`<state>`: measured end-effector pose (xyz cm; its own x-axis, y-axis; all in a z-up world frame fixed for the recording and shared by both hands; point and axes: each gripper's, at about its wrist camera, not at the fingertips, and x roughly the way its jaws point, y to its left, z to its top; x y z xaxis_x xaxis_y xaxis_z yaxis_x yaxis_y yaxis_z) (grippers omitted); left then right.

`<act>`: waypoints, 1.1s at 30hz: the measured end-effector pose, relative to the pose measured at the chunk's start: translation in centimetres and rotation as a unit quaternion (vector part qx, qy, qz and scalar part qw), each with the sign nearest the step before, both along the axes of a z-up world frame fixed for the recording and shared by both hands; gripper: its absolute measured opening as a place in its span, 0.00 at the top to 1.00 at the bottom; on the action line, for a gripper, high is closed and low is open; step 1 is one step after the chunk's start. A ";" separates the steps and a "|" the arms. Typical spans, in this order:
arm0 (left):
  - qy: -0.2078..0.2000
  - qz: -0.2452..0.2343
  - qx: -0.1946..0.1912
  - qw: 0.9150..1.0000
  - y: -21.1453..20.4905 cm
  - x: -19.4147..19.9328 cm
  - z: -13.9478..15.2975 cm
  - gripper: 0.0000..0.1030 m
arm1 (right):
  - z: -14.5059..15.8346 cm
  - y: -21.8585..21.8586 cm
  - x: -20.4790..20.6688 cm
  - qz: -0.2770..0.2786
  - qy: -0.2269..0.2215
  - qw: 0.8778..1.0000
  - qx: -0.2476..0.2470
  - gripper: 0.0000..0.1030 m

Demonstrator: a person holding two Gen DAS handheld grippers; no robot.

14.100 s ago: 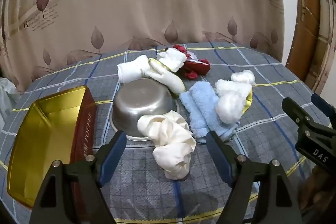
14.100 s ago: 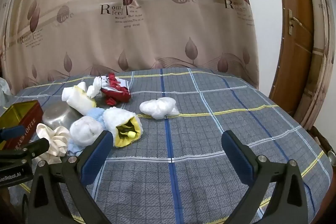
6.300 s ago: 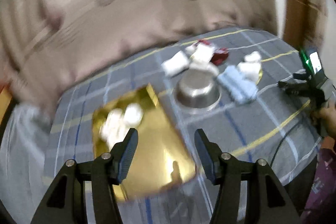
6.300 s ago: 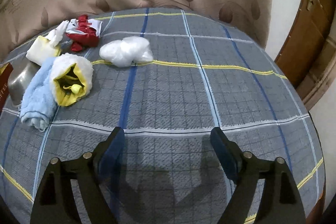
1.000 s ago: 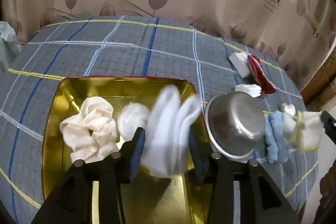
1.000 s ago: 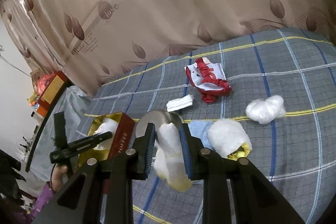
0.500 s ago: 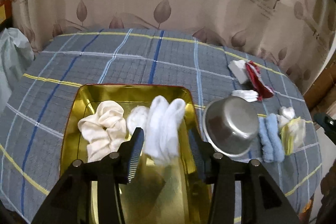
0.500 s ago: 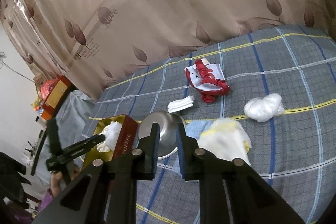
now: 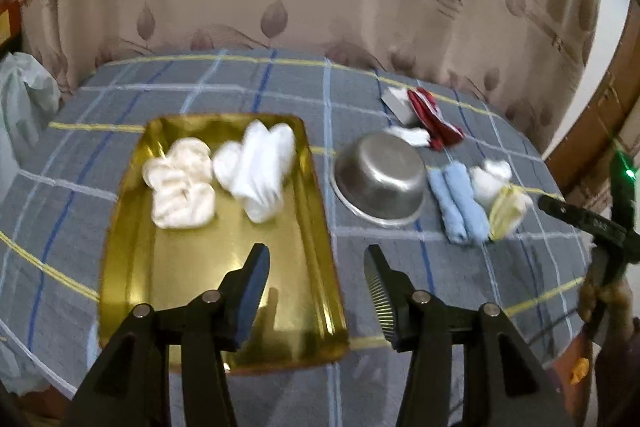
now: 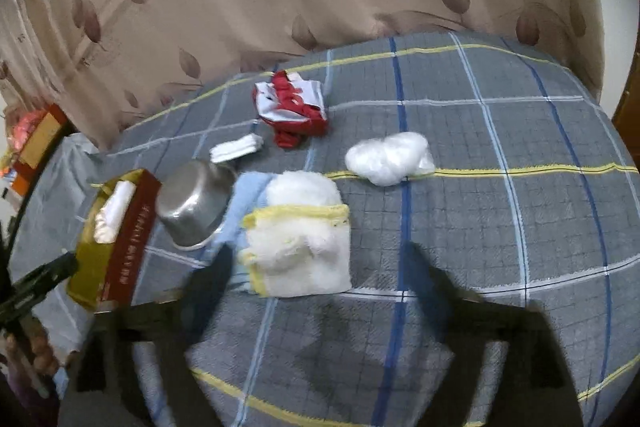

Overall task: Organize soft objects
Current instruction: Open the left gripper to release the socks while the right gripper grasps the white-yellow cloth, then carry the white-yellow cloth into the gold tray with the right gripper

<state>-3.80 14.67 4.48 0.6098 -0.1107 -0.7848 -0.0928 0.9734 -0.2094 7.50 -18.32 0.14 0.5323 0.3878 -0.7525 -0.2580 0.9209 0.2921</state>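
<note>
The gold tin [image 9: 168, 267] holds a cream scrunchie [image 9: 180, 183] and a white sock [image 9: 260, 171]. My left gripper [image 9: 316, 267] hovers over the tin's near end, its jaws opening, with nothing between them. In the right wrist view a white yellow-edged cloth [image 10: 300, 247] lies flat on the table beside a blue towel [image 10: 248, 195]. My right gripper [image 10: 320, 283], blurred, is just in front of the cloth. Its jaws are opening wide and the pads [image 10: 216, 279] stand clear of the cloth.
An upturned steel bowl [image 10: 194, 201] sits between the tin and the towel. Farther back lie a red-and-white cloth [image 10: 292, 107], a small white folded pad [image 10: 236, 149] and a white plastic wad [image 10: 388, 157]. A curtain hangs behind the checked table [image 10: 500, 227].
The left gripper let go of the white sock in the tin and drew back. The yellow-edged cloth left the right gripper and lies on the table; those jaws went from shut to wide.
</note>
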 end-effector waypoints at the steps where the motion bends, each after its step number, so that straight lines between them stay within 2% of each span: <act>1: 0.006 -0.002 -0.004 1.000 -0.2 -0.2 -0.3 0.51 | -0.4 0.2 0.2 0.000 -0.002 1.000 0.003 0.08; 4: 0.013 -0.003 -0.014 1.000 -0.6 -1.0 -0.7 0.51 | -1.7 0.4 0.9 0.007 0.011 0.999 0.047 0.05; 8: 0.023 -0.005 -0.013 1.000 -0.9 -1.6 -1.2 0.51 | -3.3 1.2 1.6 0.009 0.016 0.999 0.040 0.06; 9: 0.024 -0.005 -0.013 1.000 -0.9 -1.7 -1.3 0.51 | -3.8 1.4 1.8 0.022 0.019 0.998 0.049 0.12; 10: 0.026 -0.003 -0.014 1.000 -0.8 -1.8 -1.3 0.51 | -4.3 1.8 1.9 0.041 0.033 0.997 0.062 0.45; 12: 0.027 -0.001 -0.017 1.000 -0.7 -2.1 -1.4 0.51 | -4.7 2.0 1.7 0.039 0.042 0.997 0.054 0.48; 14: 0.024 0.002 -0.022 0.999 -0.5 -2.4 -1.2 0.51 | -3.5 1.5 0.5 0.035 0.017 0.997 0.060 0.53; 18: 0.015 0.010 -0.020 1.000 -0.3 -2.8 -1.1 0.51 | -0.5 1.3 -1.4 0.040 -0.009 0.997 0.071 0.53; 22: 0.009 0.018 0.000 1.000 -0.3 -3.4 -1.1 0.51 | 3.2 3.1 -2.4 0.073 -0.035 0.993 0.083 0.53; 27: 0.005 0.032 0.018 0.999 0.4 -5.0 -0.8 0.51 | 6.4 9.7 -2.3 0.150 -0.040 0.982 0.105 0.52; 33: -0.005 0.079 0.042 0.996 2.3 -7.8 -0.1 0.51 | 6.5 20.1 -2.7 0.246 -0.006 0.964 0.102 0.50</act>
<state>-11.64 16.96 4.34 0.6215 0.0535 -0.7816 -0.2453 0.9608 -0.1292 4.82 1.77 6.69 0.2543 0.7346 -0.6290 -0.6526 0.6103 0.4490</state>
